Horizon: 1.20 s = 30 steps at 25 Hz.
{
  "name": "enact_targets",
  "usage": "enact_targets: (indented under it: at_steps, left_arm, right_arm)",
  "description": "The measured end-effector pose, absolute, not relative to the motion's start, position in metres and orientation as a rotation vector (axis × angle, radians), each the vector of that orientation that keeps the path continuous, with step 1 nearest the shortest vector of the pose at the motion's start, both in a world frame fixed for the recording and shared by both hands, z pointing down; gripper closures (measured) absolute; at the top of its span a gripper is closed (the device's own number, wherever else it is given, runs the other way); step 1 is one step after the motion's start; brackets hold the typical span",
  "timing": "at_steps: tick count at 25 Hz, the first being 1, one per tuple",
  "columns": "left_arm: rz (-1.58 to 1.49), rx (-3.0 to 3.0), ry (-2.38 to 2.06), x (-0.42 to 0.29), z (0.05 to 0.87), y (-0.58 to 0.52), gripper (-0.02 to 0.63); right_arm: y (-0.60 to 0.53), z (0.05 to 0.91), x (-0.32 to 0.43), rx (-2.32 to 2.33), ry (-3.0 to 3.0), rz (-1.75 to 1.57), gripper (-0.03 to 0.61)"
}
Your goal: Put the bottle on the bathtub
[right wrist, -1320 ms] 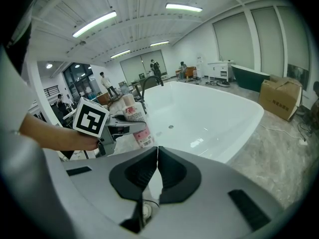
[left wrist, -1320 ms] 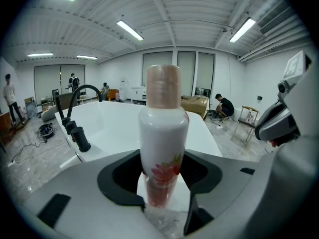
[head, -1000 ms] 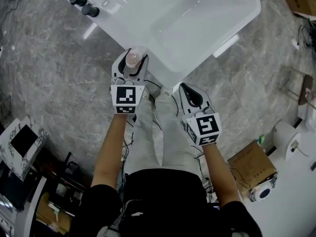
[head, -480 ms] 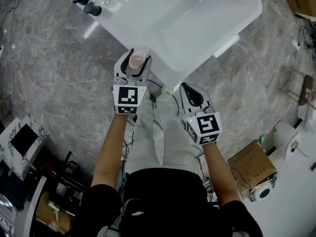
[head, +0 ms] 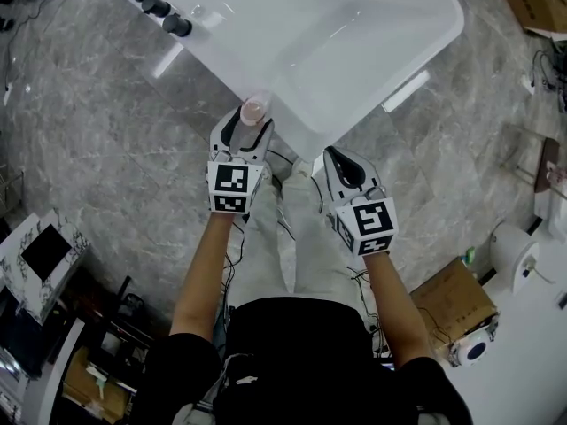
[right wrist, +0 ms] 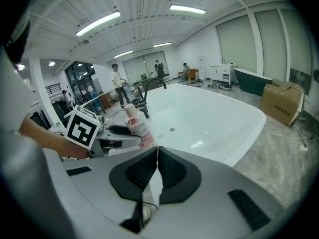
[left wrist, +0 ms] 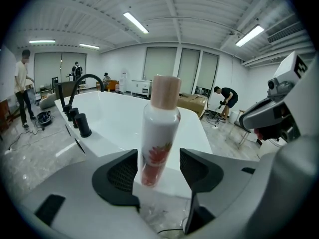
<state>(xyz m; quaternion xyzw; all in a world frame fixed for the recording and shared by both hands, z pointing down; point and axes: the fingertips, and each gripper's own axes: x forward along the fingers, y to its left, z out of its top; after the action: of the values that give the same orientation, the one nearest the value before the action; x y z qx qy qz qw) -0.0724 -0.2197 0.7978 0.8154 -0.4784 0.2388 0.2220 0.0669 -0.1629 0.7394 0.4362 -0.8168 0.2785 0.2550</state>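
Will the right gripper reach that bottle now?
Probably not: the right gripper is shut, and the left gripper, whose jaws have just been opening, flanks the bottle on the bathtub rim.

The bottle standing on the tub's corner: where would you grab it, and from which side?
Take the bottle by its straight white body, below the cap, jaws level, from the floor side: it stands upright on the bathtub rim's corner, basin behind.

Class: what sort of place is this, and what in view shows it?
Likely a bathroom showroom or workshop hall, not a home: a freestanding white bathtub with black taps, a cardboard box nearby, and strip lights overhead.
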Motion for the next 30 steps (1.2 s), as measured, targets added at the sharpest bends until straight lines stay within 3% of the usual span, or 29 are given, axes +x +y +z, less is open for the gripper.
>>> enact_targets:
  at_steps: [16,30]
  left_arm:
    - [0.747,2.336,-1.209,-0.076,0.715,-0.173,0.365]
    - [0.611,2.44,-1.3,-0.087,0.581,-0.169,0.551]
  right_arm:
    - [-0.178,0.659,0.076,1.274,-2.255,0.651,0.554]
    - [-0.184,0.544,0.064,1.342,-2.353,0.436,0.554]
